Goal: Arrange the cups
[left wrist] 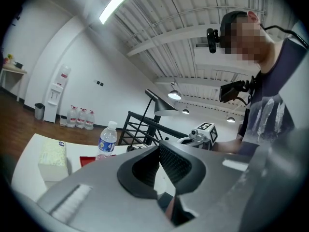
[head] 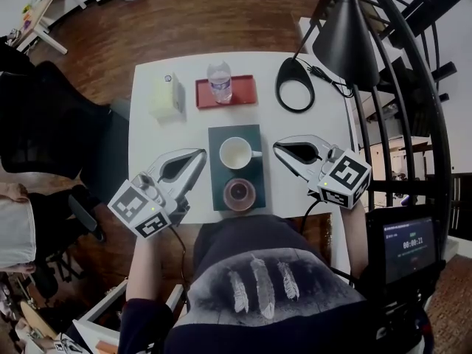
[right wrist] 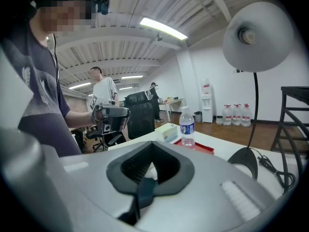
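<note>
Mug: white ceramic mug (head: 237, 153), handle toward frame right
Jaws: left gripper (head: 198, 155), right gripper (head: 279, 147) together, empty
Unclear: material of round brown cup (head: 239, 192)

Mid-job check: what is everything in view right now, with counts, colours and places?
table: one, white, centre
mat: one, dark green, mid-table, between the grippers
mug: one, white, far half of mat, handle toward right gripper
cup: one, brownish, near half of mat
tray: one, red, far side of table
bottle: one, clear, blue label, upright on tray
tissue box: one, pale, left of tray
lamp: one, black, far right of table
chair: one, black, left of table
left gripper: one, grey, shut, empty, left of mat
right gripper: one, grey, shut, empty, right of mat
</note>
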`<action>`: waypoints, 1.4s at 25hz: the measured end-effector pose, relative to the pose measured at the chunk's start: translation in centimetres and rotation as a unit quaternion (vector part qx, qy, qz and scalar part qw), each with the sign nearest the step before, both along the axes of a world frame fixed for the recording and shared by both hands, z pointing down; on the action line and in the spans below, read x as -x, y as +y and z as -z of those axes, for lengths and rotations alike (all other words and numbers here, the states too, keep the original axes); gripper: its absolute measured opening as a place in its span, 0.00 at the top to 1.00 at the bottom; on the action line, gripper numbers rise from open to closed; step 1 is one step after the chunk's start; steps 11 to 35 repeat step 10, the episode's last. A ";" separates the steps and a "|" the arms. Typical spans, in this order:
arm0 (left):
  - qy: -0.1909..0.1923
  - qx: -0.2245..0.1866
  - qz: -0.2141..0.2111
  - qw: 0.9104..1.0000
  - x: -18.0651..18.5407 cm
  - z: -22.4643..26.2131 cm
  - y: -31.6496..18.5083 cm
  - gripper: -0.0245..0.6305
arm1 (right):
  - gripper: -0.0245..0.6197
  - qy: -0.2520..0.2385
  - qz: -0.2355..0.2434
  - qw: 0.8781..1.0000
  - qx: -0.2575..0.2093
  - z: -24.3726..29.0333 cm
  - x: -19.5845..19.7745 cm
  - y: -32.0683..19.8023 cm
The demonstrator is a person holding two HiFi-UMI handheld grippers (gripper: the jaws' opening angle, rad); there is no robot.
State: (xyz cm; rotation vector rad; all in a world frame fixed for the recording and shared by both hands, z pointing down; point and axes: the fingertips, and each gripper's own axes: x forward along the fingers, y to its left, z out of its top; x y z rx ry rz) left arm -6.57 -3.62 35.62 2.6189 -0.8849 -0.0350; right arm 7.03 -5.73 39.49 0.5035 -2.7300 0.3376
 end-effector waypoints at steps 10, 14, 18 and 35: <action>-0.018 0.007 0.018 1.000 0.8 -0.8 -0.6 0.94 | 0.96 -0.007 -0.001 1.000 -0.004 0.9 0.1 -0.5; -0.018 0.007 0.018 1.000 0.8 -0.8 -0.6 0.94 | 0.96 -0.007 -0.001 1.000 -0.004 0.9 0.1 -0.5; -0.018 0.007 0.018 1.000 0.8 -0.8 -0.6 0.94 | 0.96 -0.007 -0.001 1.000 -0.004 0.9 0.1 -0.5; -0.018 0.007 0.018 1.000 0.8 -0.8 -0.6 0.94 | 0.96 -0.007 -0.001 1.000 -0.004 0.9 0.1 -0.5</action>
